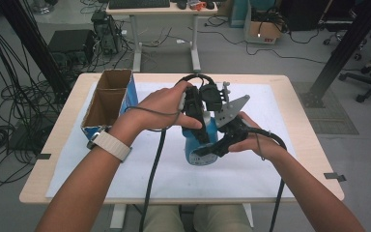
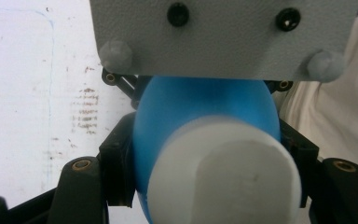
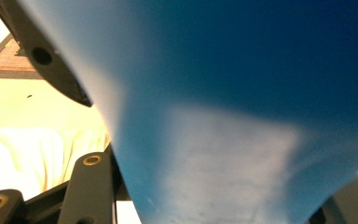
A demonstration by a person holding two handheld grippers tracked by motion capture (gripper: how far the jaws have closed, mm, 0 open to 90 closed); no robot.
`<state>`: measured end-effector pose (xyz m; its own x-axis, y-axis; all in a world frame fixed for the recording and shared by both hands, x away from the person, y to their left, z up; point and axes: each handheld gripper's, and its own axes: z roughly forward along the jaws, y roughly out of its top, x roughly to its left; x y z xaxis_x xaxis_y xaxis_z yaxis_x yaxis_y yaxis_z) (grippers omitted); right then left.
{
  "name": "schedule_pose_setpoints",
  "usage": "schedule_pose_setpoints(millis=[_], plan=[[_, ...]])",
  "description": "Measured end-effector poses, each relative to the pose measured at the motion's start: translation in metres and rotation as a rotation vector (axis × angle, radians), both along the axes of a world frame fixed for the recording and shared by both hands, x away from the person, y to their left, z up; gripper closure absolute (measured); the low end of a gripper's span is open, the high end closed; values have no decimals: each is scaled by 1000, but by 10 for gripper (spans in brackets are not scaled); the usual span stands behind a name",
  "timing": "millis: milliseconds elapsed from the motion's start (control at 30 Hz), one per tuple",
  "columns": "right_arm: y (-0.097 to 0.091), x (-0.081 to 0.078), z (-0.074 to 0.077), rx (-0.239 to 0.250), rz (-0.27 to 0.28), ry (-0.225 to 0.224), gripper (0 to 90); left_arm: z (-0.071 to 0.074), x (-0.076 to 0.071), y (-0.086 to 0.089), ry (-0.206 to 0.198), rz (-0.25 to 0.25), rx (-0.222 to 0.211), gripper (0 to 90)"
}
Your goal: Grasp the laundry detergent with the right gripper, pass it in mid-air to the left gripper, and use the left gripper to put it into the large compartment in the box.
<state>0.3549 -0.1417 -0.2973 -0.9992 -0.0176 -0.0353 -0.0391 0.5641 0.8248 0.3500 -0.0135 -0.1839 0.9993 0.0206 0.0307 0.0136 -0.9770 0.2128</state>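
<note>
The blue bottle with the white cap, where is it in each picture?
High view: the blue bottle is at the middle of the table, between both hands.
Left gripper view: centre, its white cap toward the camera, black jaws on both sides.
Right gripper view: its blue side spreads across most of the picture.
Shared landmark: the white mat.

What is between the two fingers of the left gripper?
The blue bottle with its white cap sits between the left gripper's fingers, which clamp it, as the left gripper view shows.
</note>
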Motion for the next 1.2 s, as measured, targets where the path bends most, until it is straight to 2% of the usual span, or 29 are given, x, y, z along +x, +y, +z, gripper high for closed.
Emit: schedule_pose_setpoints(millis=[67,300,1200], plan=[[0,0,0,1,-1,-3,427,1,1,0,-2,-11,3,374],[-1,0,1,0,0,-3,427,0,-1,-1,-2,5,-4,374],[-2,0,1,3,5,-2,427,1,-2,-1,-7,6,-4,374]])
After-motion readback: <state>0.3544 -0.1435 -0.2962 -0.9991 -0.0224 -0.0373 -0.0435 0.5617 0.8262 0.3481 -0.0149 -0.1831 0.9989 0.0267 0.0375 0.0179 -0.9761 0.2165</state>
